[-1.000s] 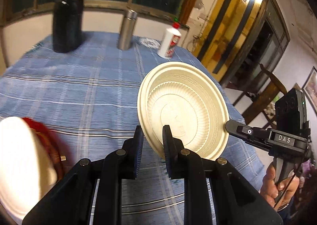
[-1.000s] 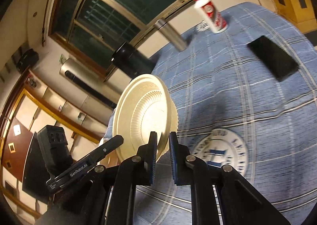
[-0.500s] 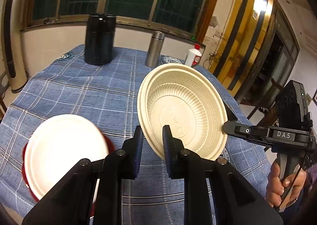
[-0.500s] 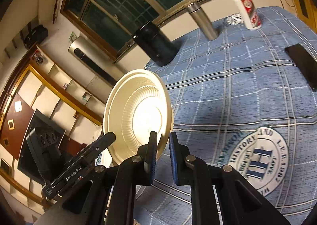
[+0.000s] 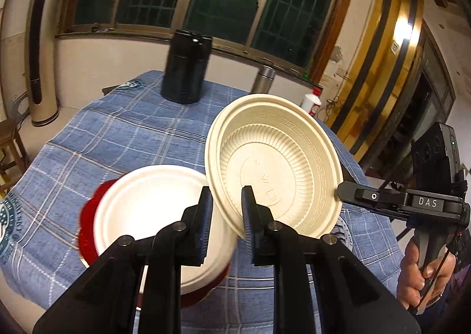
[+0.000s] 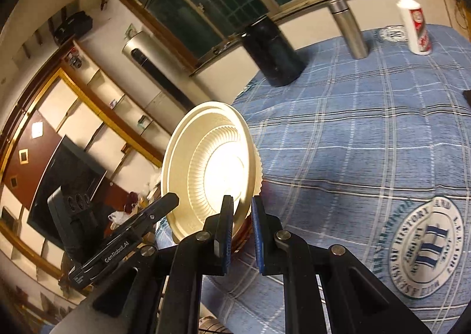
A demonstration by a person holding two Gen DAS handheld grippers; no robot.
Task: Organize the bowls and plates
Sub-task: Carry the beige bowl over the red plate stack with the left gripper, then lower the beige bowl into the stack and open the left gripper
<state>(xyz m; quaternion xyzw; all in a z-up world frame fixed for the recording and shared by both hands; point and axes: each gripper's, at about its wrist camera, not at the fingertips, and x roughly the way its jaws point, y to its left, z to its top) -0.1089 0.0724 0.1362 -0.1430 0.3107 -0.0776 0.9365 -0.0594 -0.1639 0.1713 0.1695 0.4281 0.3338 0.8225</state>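
Observation:
Both grippers hold one cream bowl (image 5: 276, 169) by its rim, tilted on edge above the table. My left gripper (image 5: 226, 210) is shut on its near rim. My right gripper (image 6: 242, 217) is shut on the opposite rim of the bowl (image 6: 212, 175); its finger shows in the left wrist view (image 5: 350, 194). Below and left of the bowl, a white plate (image 5: 153, 216) lies on a red plate (image 5: 88, 225) on the blue checked tablecloth (image 5: 103, 134).
A black cylinder (image 5: 185, 69), a steel flask (image 5: 263, 79) and a white bottle with red cap (image 6: 413, 25) stand at the table's far side. A dark flat object (image 6: 467, 95) lies at the right edge. A stool (image 5: 8, 142) stands left of the table.
Both grippers have carried the bowl leftward and back over the table. The white and red plates now lie closer, just under the bowl's left edge.

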